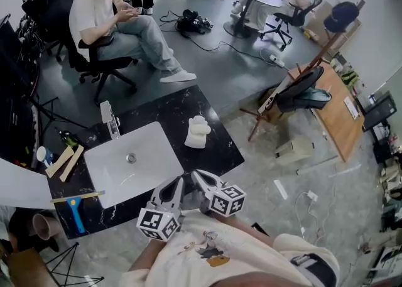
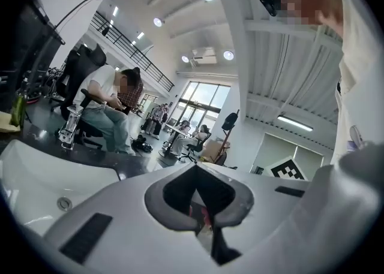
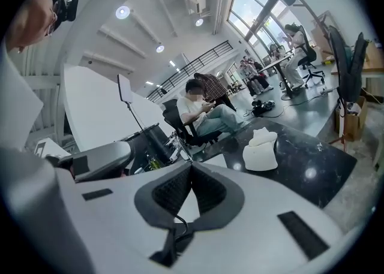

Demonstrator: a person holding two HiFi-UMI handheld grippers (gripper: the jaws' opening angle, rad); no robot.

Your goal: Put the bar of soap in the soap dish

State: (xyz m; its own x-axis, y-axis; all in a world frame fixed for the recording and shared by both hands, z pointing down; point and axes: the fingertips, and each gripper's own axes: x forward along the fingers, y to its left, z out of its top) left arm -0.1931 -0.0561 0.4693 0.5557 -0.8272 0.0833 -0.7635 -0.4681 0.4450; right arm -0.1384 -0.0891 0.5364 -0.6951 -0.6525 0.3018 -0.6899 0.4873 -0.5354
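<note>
A white lumpy shape (image 1: pixel 198 132) stands on the black marble counter (image 1: pixel 169 111) right of the sink; it shows again in the right gripper view (image 3: pixel 261 150). It looks like a dish with a white piece on top, but I cannot tell soap from dish. Both grippers hover close to my chest at the counter's near edge, well short of it. The left gripper (image 1: pixel 178 183) (image 2: pixel 195 166) has its jaws together with nothing between them. The right gripper (image 1: pixel 196 175) (image 3: pixel 191 165) is also shut and empty.
A white sink basin (image 1: pixel 147 154) with a drain (image 1: pixel 131 158) and a faucet (image 1: pixel 110 120) fills the counter's left part. Wooden pieces (image 1: pixel 63 161), a green bottle (image 1: pixel 68 137) and a blue-handled tool (image 1: pixel 75 211) lie further left. A person sits on a chair (image 1: pixel 119 28) beyond the counter.
</note>
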